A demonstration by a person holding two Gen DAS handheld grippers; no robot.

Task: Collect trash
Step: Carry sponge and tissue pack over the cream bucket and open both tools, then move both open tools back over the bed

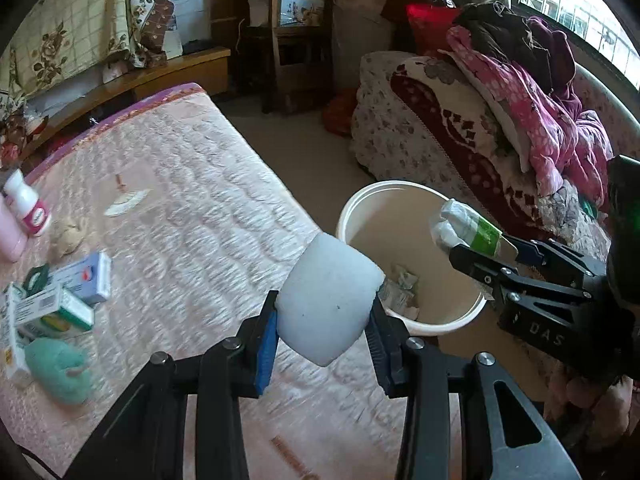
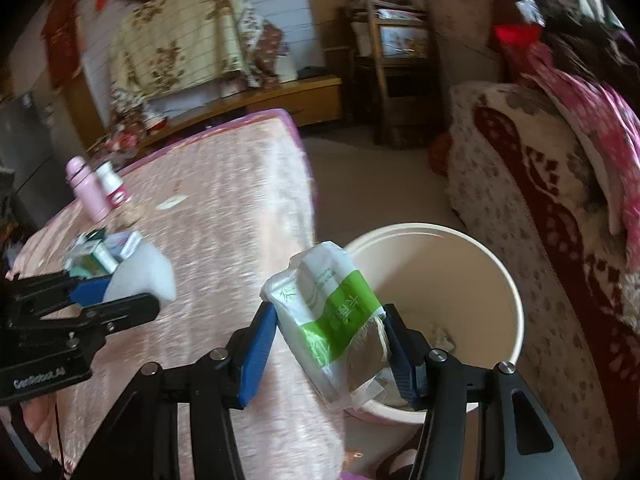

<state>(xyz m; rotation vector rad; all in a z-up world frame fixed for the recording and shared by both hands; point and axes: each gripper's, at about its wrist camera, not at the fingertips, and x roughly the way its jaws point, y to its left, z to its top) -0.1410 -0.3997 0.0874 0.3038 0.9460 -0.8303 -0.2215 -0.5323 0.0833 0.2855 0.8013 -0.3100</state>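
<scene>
My left gripper (image 1: 323, 320) is shut on a white foam lump (image 1: 328, 296), held over the pink table's edge just left of a cream bucket (image 1: 392, 224). At the right of this view, my right gripper (image 1: 480, 246) holds a green-and-white tissue packet (image 1: 460, 220) above the bucket's mouth. In the right wrist view, the right gripper (image 2: 329, 328) has its blue pads pressed on the packet (image 2: 332, 304), in front of the bucket (image 2: 440, 264). The left gripper (image 2: 124, 294) with the foam lump (image 2: 148, 272) shows at the left. Crumpled paper (image 1: 400, 292) lies at the bucket's bottom.
On the pink-clothed table (image 1: 180, 180) lie medicine boxes (image 1: 60, 300), a white bottle (image 1: 28, 208), a green lump (image 1: 56, 368) and a peel scrap (image 1: 124, 204). A sofa piled with clothes (image 1: 520, 100) stands right of the bucket. Bare floor lies beyond it.
</scene>
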